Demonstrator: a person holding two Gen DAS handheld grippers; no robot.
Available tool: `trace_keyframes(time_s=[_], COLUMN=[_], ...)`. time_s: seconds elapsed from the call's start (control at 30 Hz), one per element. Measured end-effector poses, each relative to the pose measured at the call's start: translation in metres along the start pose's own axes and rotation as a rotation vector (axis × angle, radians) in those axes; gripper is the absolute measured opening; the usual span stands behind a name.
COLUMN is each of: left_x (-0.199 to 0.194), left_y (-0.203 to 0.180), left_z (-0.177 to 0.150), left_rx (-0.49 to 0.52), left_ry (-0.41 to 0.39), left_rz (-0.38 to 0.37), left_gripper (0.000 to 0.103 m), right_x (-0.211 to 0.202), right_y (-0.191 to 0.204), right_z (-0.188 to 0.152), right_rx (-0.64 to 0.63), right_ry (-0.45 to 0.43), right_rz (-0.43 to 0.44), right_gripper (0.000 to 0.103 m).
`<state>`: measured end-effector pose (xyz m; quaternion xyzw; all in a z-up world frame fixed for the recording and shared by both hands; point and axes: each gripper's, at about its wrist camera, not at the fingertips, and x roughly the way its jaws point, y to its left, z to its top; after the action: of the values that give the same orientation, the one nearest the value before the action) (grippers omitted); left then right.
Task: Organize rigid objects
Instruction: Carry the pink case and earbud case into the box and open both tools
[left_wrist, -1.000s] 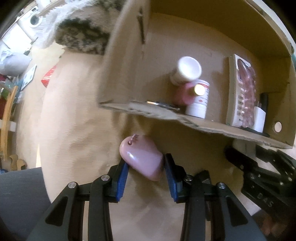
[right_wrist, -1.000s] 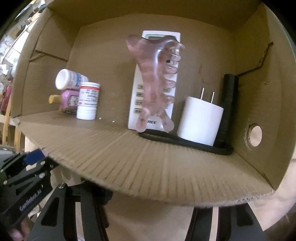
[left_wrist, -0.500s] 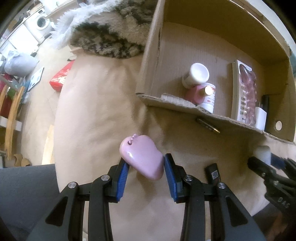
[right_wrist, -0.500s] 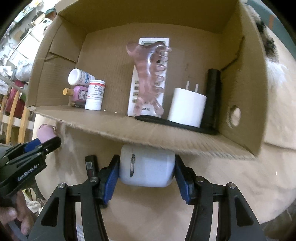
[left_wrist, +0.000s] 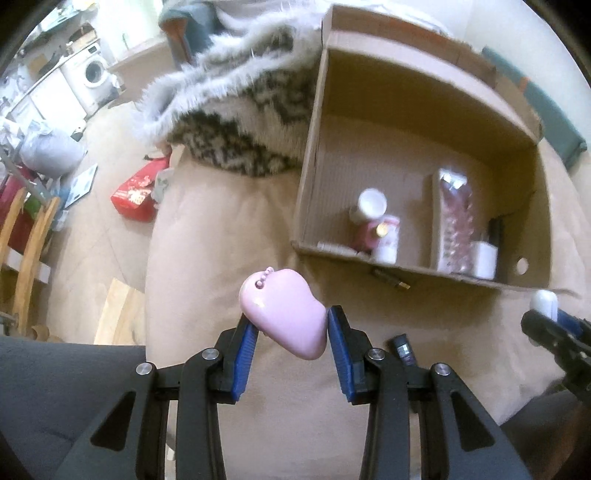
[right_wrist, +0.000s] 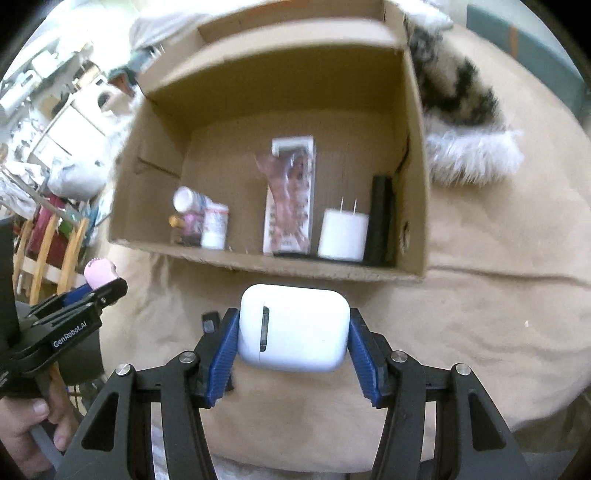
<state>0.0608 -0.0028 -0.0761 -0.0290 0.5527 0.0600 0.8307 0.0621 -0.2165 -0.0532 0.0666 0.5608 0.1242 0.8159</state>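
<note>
My left gripper (left_wrist: 290, 334) is shut on a pink heart-shaped case (left_wrist: 284, 314) with a bead chain, held above the beige bedding. My right gripper (right_wrist: 293, 332) is shut on a white earbud case (right_wrist: 293, 328), also lifted off the bedding. Both hang in front of the open cardboard box (right_wrist: 413, 155) (left_wrist: 314, 155). Inside the box stand small bottles (right_wrist: 214, 225), a white remote with a pink hair claw (right_wrist: 291, 199) on it, a white plug charger (right_wrist: 343, 232) and a black cylinder (right_wrist: 380, 218). The left gripper (right_wrist: 107, 288) shows at the left edge of the right wrist view.
A small black item (left_wrist: 404, 347) and a thin metal stick (left_wrist: 391, 278) lie on the beige bedding (left_wrist: 207, 229) before the box. A fluffy grey-white blanket (left_wrist: 229, 110) lies beside the box. A red packet (left_wrist: 136, 192) and wooden chair legs (left_wrist: 22, 251) are on the floor left.
Both grippers have risen and drawn back from the box, each carrying its case. The box looks smaller and its whole opening is in view now.
</note>
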Motion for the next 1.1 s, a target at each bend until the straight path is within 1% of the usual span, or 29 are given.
trace_keyframes(time_s=[0.03, 0.1, 0.2, 0.3, 0.4, 0.5, 0.57, 0.7, 0.87, 1.0, 1.1], left_x=[-0.007, -0.017, -0.029, -0.049, -0.066, -0.081, -0.085, -0.084, -0.063, -0.042, -0.02], left_y=[0.0, -0.003, 0.006, 0.006, 0.003, -0.005, -0.01, -0.02, -0.038, -0.052, -0.061], left_z=[0.001, 0.007, 0.015, 0.028, 0.042, 0.057, 0.066, 0.085, 0.112, 0.125, 0.129], left_rx=[0.011, -0.003, -0.023, -0.034, -0.026, -0.007, 0.006, 0.029, 0.07, 0.126, 0.159], left_ry=[-0.011, -0.048, -0.08, -0.143, -0.213, -0.259, -0.276, -0.291, -0.269, -0.262, -0.242], left_rz=[0.017, 0.026, -0.001, -0.019, -0.026, -0.04, -0.051, -0.066, -0.088, -0.076, -0.078], left_gripper=[0.035, 0.035, 0.035, 0.035, 0.035, 0.035, 0.035, 0.035, 0.035, 0.035, 0.035], right_x=[-0.006, -0.015, -0.032, -0.043, -0.049, -0.057, -0.061, -0.067, -0.06, -0.038, -0.015], right_y=[-0.002, -0.009, -0.004, 0.002, 0.009, 0.012, 0.016, 0.021, 0.025, 0.019, 0.011], right_z=[-0.002, 0.007, 0.011, 0.019, 0.031, 0.045, 0.056, 0.079, 0.104, 0.12, 0.123], right_rx=[0.002, -0.001, -0.02, -0.015, -0.015, -0.029, -0.042, -0.065, -0.097, -0.097, -0.079], right_ry=[-0.024, -0.073, -0.156, -0.223, -0.281, -0.322, -0.341, -0.366, -0.373, -0.338, -0.297], right_rz=[0.01, 0.01, 0.02, 0.056, 0.08, 0.088, 0.088, 0.085, 0.064, 0.054, 0.043], right_gripper=[0.06, 0.06, 0.06, 0.06, 0.06, 0.06, 0.06, 0.06, 0.06, 0.06, 0.06])
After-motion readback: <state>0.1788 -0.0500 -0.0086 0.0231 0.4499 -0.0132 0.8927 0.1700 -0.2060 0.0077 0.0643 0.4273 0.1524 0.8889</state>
